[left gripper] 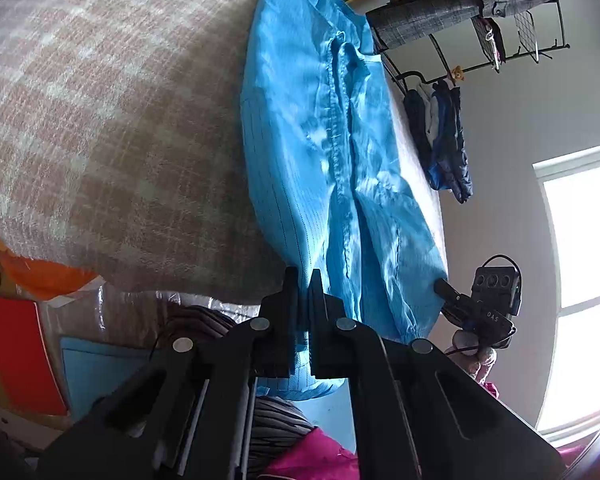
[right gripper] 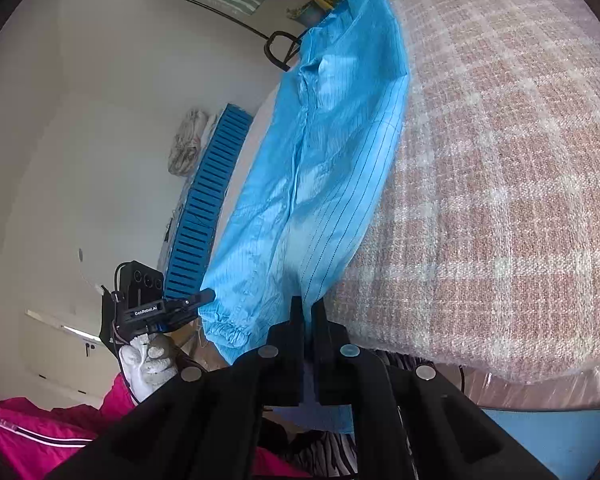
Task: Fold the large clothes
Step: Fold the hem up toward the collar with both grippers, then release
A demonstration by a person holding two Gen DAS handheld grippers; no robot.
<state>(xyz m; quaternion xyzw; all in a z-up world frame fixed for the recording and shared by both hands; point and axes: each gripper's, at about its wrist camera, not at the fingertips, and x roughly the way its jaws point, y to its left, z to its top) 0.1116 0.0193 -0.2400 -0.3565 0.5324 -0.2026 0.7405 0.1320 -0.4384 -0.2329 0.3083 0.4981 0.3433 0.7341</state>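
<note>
One blue garment (left gripper: 332, 152), two grippers

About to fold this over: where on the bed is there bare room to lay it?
Free: the checked blanket beside the blue garment, wide and bare. Crowded: the bed's near edge, where the pink jacket and striped cloth pile up below both grippers.

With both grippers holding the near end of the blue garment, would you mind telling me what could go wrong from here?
1. The left gripper and right gripper each pinch only a thin edge of the slick blue garment, so the fabric may slip out when pulled.
2. The garment lies along the edge of the checked bed cover; a sideways tug could slide it off.
3. Its sleeve lies folded loosely on top and may unfold during the lift.
</note>
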